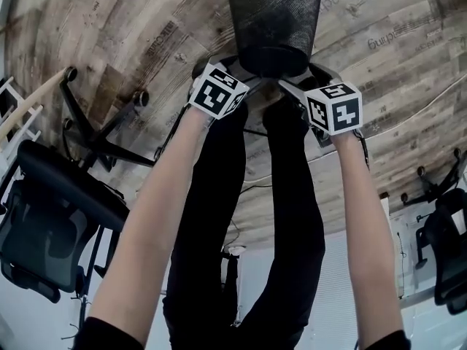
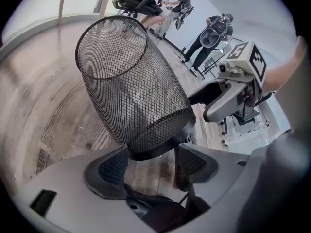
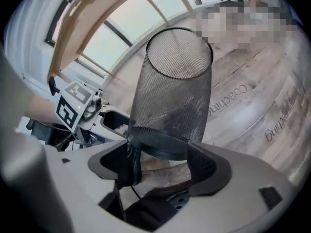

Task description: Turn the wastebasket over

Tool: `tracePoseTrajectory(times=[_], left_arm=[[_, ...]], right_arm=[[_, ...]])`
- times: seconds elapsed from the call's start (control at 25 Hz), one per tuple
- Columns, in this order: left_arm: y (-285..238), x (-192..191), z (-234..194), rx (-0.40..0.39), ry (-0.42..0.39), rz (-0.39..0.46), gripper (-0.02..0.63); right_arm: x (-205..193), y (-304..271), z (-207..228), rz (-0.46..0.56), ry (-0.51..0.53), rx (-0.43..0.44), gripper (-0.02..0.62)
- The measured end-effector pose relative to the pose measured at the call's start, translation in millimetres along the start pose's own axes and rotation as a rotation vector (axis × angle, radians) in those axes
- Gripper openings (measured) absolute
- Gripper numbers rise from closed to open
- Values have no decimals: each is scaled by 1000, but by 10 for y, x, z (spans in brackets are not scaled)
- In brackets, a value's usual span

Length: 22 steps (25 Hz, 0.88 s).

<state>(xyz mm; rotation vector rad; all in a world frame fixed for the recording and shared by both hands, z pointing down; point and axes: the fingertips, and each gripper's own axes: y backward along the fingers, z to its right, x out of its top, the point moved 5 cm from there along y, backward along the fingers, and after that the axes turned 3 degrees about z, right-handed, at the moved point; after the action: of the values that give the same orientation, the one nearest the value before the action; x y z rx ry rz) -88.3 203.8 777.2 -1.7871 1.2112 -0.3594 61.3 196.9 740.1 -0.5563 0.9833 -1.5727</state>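
A black wire-mesh wastebasket point(image 1: 273, 20) is over the wooden floor just ahead of my feet, its solid dark band end nearest me. My left gripper point(image 1: 250, 84) and right gripper point(image 1: 293, 87) come at that band from either side. In the left gripper view the wastebasket point(image 2: 131, 91) reaches away from the open left gripper point(image 2: 153, 164), with the band just past the fingertips and bare floor between the pads. The right gripper point(image 3: 165, 166) is open the same way under the wastebasket point(image 3: 172, 96). Whether the fingertips touch the band I cannot tell.
A black office chair point(image 1: 51, 210) and its wheeled base point(image 1: 95, 133) are at my left, and a second chair point(image 1: 445, 246) is at the far right. Dark trouser legs point(image 1: 248, 217) fill the middle. People point(image 2: 214, 33) stand far back in the room.
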Motion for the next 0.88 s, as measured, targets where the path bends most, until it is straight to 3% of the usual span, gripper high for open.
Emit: tracePoseTrajectory(times=[0.28, 0.52, 0.88], left_arm=[[-3, 80, 124, -16, -3, 29, 327], [-6, 132, 214, -40, -44, 46, 321], [15, 187, 203, -68, -95, 5, 314]], right_arm=[[143, 87, -9, 79, -181, -135, 375], [158, -50, 32, 51, -146, -224, 388], [149, -32, 133, 21, -155, -178, 393]])
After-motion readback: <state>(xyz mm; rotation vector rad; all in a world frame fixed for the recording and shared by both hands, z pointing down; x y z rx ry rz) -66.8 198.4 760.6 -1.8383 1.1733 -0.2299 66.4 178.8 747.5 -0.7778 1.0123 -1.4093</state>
